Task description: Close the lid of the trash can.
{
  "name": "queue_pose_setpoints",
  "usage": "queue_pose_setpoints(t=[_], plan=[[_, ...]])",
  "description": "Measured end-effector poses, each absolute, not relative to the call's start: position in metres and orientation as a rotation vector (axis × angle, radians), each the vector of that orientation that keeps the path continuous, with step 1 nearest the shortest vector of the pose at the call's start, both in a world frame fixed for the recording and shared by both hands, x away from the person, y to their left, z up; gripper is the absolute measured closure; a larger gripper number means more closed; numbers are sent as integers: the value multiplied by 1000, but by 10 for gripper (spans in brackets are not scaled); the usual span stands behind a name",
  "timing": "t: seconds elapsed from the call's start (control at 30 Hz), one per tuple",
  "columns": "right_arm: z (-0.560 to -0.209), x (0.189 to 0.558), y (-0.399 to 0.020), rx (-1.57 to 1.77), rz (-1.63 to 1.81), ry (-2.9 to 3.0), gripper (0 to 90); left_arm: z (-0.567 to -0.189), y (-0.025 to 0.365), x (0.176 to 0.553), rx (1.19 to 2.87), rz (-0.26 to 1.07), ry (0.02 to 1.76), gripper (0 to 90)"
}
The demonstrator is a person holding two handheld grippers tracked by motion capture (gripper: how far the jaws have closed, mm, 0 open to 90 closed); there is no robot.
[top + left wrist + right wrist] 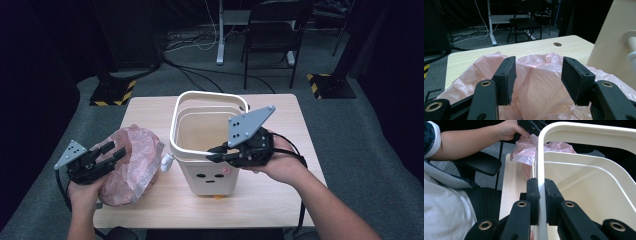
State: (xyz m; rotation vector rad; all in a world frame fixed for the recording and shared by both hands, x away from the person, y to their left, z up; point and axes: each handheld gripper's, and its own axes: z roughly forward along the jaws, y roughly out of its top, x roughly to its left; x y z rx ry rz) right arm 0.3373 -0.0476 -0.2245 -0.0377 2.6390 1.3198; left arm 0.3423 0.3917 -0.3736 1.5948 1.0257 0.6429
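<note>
A cream bin [210, 179] with a small face on its front stands at the middle of the wooden table [280, 190]. Its cream rim ring [210, 95] is raised above the bin's top. My right gripper [216, 152] is shut on the ring's near side; in the right gripper view the pads [533, 195] pinch the thin ring [586, 130] over the bin's hollow inside [586, 185]. A crumpled pink plastic bag [132, 165] lies left of the bin. My left gripper [114, 150] hovers over it, open. The bag [536, 95] shows between the spread jaws of the left gripper [537, 77], untouched.
A white peg [166, 162] sticks out of the bin's left side, near the bag. Behind the table stand a black folding chair [275, 30] and a white desk leg [220, 35]. Two striped floor weights [115, 92] [327, 85] sit by the far corners.
</note>
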Motion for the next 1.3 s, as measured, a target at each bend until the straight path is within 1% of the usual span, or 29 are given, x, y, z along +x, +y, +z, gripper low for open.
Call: queue_pose_setpoints(t=[1.3], plan=[[-233, 343, -43, -56, 1271, 2713, 838, -377, 391, 344, 1599, 635, 1036, 456]])
